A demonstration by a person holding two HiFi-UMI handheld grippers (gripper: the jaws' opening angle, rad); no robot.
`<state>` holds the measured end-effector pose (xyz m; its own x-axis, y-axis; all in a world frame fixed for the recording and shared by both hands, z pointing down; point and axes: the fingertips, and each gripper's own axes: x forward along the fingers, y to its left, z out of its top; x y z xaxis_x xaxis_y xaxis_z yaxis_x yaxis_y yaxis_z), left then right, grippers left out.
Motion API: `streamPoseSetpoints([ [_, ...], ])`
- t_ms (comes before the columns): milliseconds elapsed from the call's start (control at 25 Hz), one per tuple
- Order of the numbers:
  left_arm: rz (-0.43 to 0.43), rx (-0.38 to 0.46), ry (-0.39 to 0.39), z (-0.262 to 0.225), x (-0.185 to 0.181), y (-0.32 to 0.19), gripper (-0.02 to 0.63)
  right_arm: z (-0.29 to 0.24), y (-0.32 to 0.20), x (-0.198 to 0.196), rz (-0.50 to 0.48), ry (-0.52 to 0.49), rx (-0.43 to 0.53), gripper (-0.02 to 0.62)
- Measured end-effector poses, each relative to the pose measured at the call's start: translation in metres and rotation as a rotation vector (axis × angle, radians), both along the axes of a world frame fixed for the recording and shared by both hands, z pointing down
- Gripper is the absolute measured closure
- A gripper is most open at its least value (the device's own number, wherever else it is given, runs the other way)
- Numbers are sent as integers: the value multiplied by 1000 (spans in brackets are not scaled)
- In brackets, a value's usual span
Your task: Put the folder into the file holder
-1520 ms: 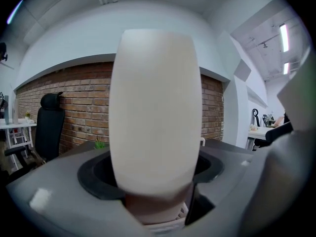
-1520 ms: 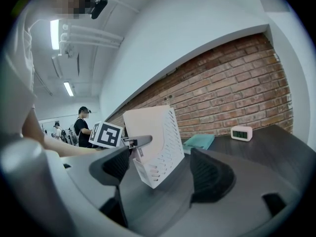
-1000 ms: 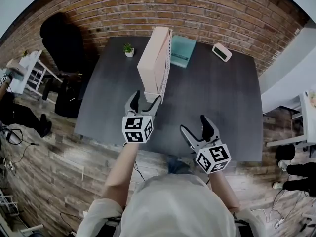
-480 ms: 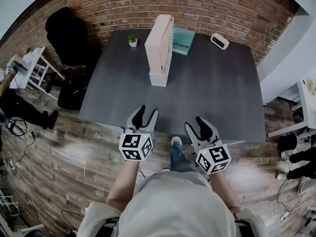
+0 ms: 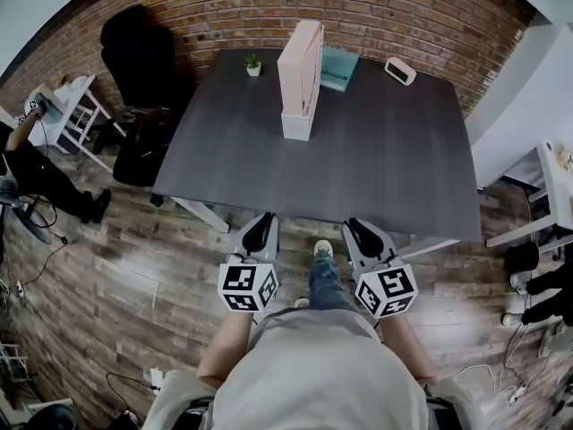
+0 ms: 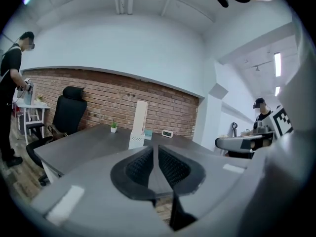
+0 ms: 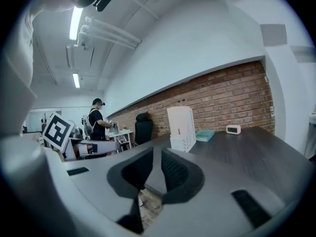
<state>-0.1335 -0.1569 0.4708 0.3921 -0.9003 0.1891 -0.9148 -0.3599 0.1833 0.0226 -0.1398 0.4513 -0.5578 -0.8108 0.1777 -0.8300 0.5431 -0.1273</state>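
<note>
Jaws just pinching in to a sliver on nothing, left gripper (image 5: 260, 227) and right gripper (image 5: 360, 228) side by side, level, short of the table (image 5: 385, 168) edge, elbows tucked, pinkish folder (image 5: 295, 56) upright in the file holder (image 5: 298, 125) beyond

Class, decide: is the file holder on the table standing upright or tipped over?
Upright: the file holder stands on its base on the table.

Red brick wall (image 5: 269, 7) behind a dark grey table (image 5: 385, 168); black office chair (image 5: 134, 52); wood-plank floor (image 5: 134, 285).
</note>
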Motion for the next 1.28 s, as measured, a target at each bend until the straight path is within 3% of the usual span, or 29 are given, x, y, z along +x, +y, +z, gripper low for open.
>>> streamPoseSetpoints([
  [280, -12, 31, 11, -8, -11, 39, 592, -2, 30, -5, 4, 16, 36, 592],
  [1280, 46, 40, 10, -16, 3, 47, 595, -4, 37, 4, 34, 49, 44, 594],
])
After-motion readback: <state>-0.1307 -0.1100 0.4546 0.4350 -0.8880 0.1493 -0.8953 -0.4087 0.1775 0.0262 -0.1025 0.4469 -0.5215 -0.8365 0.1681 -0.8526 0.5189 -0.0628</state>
